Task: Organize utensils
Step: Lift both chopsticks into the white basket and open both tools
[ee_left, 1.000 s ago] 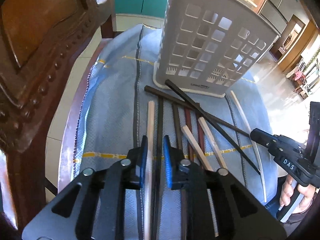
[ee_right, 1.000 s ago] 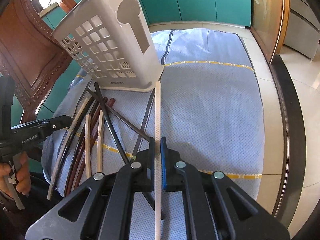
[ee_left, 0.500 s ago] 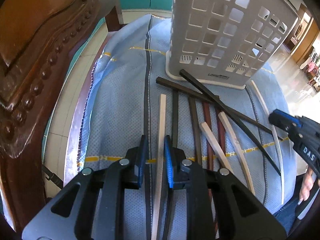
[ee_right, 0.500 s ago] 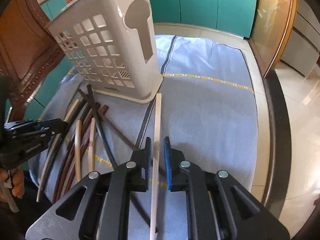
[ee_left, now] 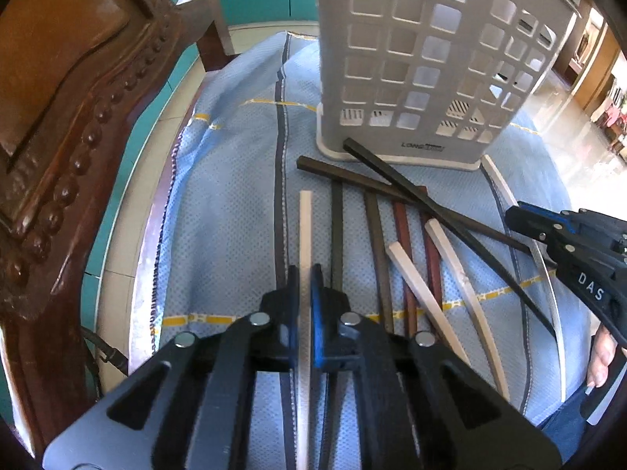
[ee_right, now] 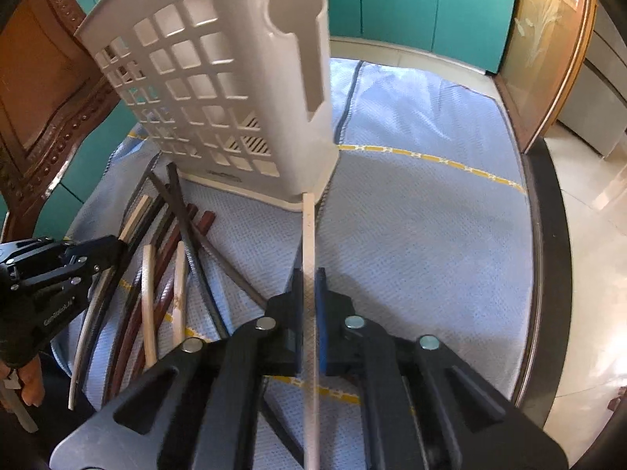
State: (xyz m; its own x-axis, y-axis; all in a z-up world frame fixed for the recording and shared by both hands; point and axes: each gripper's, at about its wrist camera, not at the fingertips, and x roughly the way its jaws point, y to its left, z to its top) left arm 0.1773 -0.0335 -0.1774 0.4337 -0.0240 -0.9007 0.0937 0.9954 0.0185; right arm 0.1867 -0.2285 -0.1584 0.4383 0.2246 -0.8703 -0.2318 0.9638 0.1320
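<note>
- Left gripper (ee_left: 305, 274): jaws have just closed, pinching a pale chopstick (ee_left: 305, 227) at the pile's 9 o'clock edge
- Right gripper (ee_right: 309, 278): jaws have just closed on a white chopstick (ee_right: 308, 231), tip touching the basket (ee_right: 219, 78) base at 12 o'clock

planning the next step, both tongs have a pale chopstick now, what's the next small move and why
Probably lift both straight up. The left tongs are shut on a pale chopstick, the right tongs on another pale chopstick, and both sticks seem to lie low over the blue cloth. The white slotted holder stands upright just beyond, so the sticks need height first.
</note>
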